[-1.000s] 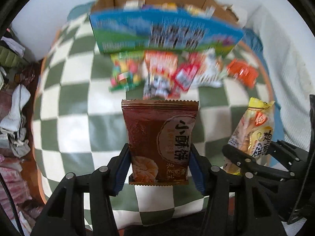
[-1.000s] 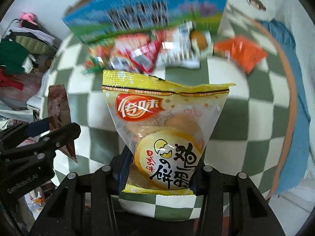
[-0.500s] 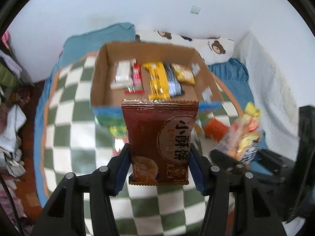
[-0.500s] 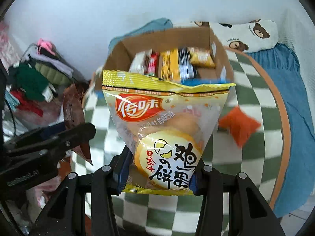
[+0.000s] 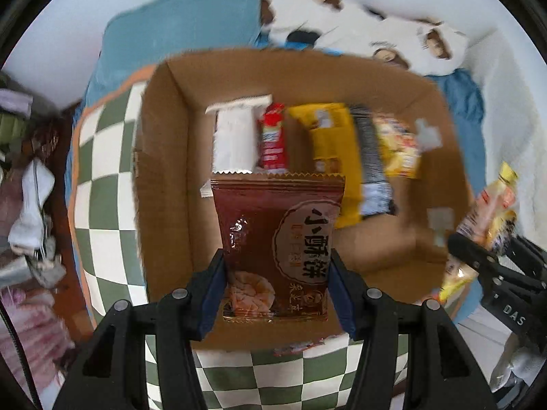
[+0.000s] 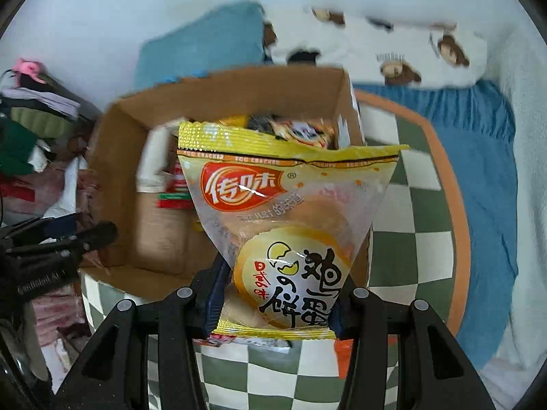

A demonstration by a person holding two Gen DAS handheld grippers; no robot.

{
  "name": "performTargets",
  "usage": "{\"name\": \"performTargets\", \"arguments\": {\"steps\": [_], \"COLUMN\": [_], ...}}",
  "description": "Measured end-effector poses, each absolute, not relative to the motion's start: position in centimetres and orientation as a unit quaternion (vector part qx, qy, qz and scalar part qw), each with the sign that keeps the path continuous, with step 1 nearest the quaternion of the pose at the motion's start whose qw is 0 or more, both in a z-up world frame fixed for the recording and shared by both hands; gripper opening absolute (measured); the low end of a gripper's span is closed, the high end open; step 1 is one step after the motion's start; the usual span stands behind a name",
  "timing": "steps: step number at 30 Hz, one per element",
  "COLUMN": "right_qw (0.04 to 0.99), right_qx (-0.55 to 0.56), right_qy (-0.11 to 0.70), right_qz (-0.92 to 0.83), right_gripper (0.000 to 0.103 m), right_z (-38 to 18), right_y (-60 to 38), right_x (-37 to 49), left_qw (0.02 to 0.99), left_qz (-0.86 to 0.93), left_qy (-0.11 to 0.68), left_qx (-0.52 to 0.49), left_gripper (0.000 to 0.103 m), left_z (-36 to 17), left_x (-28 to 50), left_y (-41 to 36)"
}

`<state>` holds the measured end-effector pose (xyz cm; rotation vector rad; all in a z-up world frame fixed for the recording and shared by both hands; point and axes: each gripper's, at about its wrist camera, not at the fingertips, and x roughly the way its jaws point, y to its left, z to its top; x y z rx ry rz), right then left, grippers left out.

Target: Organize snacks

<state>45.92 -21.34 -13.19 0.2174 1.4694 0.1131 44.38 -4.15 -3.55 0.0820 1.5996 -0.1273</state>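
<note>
My left gripper [image 5: 277, 290] is shut on a brown biscuit packet [image 5: 277, 249], held upright over the open cardboard box [image 5: 164, 177]. Inside the box lie a white packet [image 5: 234, 136], a red one [image 5: 273, 136], a yellow one [image 5: 333, 143], a dark striped one [image 5: 371, 157] and a yellow-red one [image 5: 400, 143]. My right gripper [image 6: 277, 302] is shut on a yellow egg-cracker bag [image 6: 290, 212], above the box's [image 6: 116, 171] near right corner. Each gripper shows at the edge of the other's view: the right gripper [image 5: 492, 266] with its bag, and the left gripper [image 6: 54, 253].
The box sits on a green-and-white checked mat [image 5: 102, 205] with an orange border, over a blue sheet [image 6: 478, 157]. A bear-print pillow [image 6: 393, 48] and a blue pillow [image 5: 184, 27] lie behind. Clothes [image 6: 30, 130] pile at the left. Loose snack packets [image 6: 343, 355] peek out below the held bags.
Both grippers have travelled forward from above the loose snack pile to above the open box, each keeping its packet. The box now fills the middle of both views.
</note>
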Motion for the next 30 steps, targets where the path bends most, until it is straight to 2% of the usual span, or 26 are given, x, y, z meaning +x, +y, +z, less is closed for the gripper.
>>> {"name": "performTargets", "arguments": {"steps": [5,6,7,8,9,10,18,30], "right_qw": [0.671,0.664,0.655,0.651,0.651,0.65,0.676,0.779], "right_qx": [0.089,0.086,0.085,0.085,0.081,0.078,0.053,0.052], "right_qy": [0.733,0.74,0.748,0.751,0.752,0.753,0.734,0.625], "right_qz": [0.065,0.064,0.065,0.067,0.065,0.063,0.043,0.022], "right_gripper": [0.054,0.064,0.081,0.088,0.093,0.093,0.093,0.093], "right_z": [-17.5,-18.0,-18.9,-19.3,-19.6,-20.0,-20.0,-13.7], "right_y": [-21.0,-20.9,-20.7,-20.5,-20.3,-20.2,-19.0,-18.9], "right_x": [48.4,48.4,48.4,48.3,48.3,48.1,46.7,38.8], "left_qw": [0.651,0.647,0.646,0.645,0.644,0.642,0.661,0.763], "left_qz": [-0.047,-0.045,-0.044,-0.042,-0.041,-0.041,-0.041,-0.029], "left_qy": [0.756,0.76,0.761,0.762,0.763,0.764,0.748,0.645], "left_qx": [0.051,0.05,0.046,0.043,0.043,0.044,0.037,0.026], "left_gripper": [0.055,0.06,0.07,0.078,0.091,0.095,0.096,0.096], "left_z": [-7.6,-8.1,-8.5,-8.9,-9.3,-9.6,-9.2,-1.4], "left_x": [46.0,46.0,46.0,45.8,45.6,45.4,42.7,34.5], "left_y": [-4.0,-3.9,-3.8,-3.7,-3.7,-3.7,-3.7,-3.0]}}
